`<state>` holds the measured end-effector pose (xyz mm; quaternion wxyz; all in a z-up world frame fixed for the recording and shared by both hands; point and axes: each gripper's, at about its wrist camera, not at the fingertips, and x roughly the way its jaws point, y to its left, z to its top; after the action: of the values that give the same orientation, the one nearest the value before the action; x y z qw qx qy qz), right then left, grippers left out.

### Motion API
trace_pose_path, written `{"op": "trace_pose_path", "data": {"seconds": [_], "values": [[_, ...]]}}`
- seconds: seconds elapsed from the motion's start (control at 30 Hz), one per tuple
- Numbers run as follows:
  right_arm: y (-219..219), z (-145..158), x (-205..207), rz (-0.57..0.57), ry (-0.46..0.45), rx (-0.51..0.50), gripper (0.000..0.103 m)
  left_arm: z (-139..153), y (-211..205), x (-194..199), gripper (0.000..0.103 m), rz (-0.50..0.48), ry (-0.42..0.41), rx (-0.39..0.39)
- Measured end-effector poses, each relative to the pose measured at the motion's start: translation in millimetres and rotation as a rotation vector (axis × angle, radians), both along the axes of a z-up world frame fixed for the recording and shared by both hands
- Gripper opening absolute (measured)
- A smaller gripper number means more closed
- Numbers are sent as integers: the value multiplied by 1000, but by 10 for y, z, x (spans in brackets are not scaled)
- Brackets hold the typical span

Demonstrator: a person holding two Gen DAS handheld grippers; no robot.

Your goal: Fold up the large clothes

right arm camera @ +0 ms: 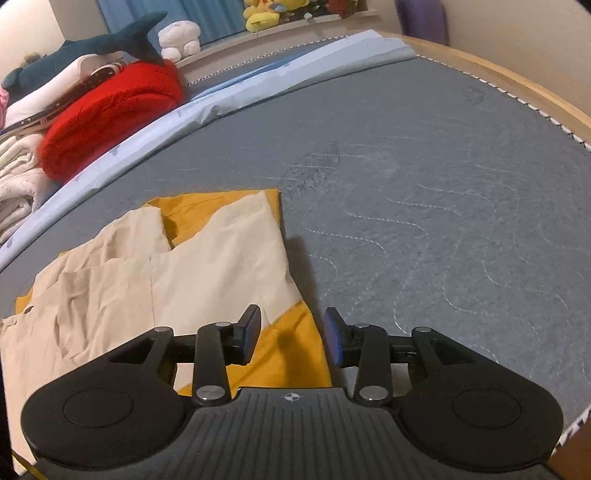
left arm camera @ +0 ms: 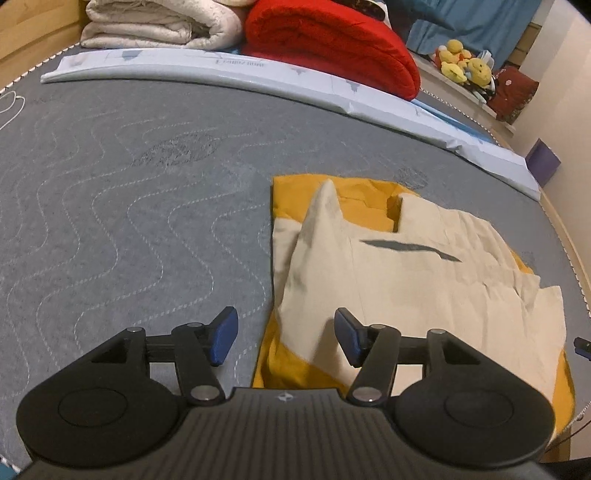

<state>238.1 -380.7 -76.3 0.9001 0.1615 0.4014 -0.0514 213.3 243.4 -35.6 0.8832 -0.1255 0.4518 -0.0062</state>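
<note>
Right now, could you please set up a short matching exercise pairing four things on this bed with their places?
Things:
1. yellow and cream garment
2. red folded blanket
3. left gripper
4. dark blue plush shark

Places:
A. on top of the bedding pile
B. flat on the grey mattress
C. over the garment's left edge
D. beside the white quilt

Pairs: 1-B, 2-D, 3-C, 4-A

Mustard-and-cream garment [left arm camera: 406,280], grey wavy-stitched mattress [left arm camera: 129,221], red blanket [left arm camera: 332,44]
</note>
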Motion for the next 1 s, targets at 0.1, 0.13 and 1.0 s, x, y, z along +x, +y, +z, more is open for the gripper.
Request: {"op": "trace_pose_path", "data": {"seconds": [0.1, 0.13, 1.0], "values": [[16, -52, 141, 23, 14, -14, 42, -66, -10, 119, 63, 1, -9, -9], [16, -76, 186, 28, 19, -19, 42, -79, -28, 162, 63, 4, -1, -12], [250, 696, 377, -62, -496, -113, 0, 465, -245, 524, 1, 89, -407, 62]]}}
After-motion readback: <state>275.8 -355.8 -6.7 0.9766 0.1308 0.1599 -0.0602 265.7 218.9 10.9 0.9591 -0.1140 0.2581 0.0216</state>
